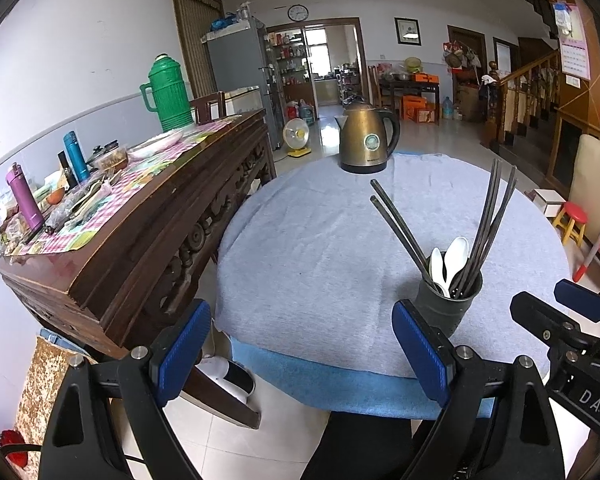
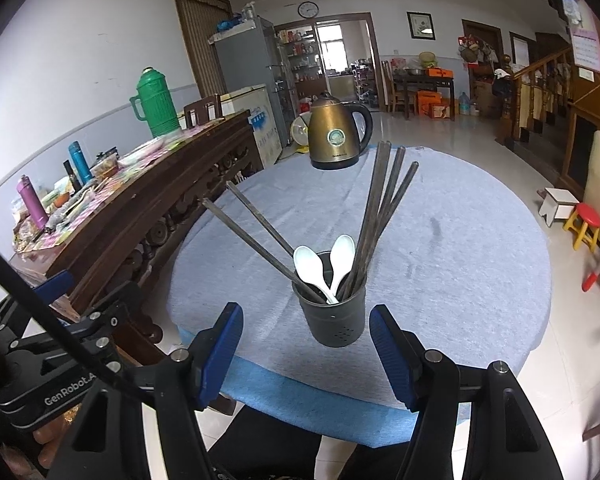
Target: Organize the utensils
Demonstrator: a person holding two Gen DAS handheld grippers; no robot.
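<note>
R wrist view has the utensil holder (image 2: pixel 334 314) centred between its pads; L view shows it off right, behind the R pad. Chopsticks (image 2: pixel 384 216) stand upright, fanned; two lean left. Spoons (image 2: pixel 312 270) bowl-up. Holder sits near the worktop (image 2: pixel 480 260) front edge; cloth bare beyond, up to the kettle (image 2: pixel 336 136). Left hand-held gripper (image 1: pixel 300 354) spread wide, empty; right hand-held gripper (image 2: pixel 306 354) spread, empty.

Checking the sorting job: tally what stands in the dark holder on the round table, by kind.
Chopsticks: 6
White spoons: 2
Total: 8, all standing in the holder; both grippers are open and empty.
</note>
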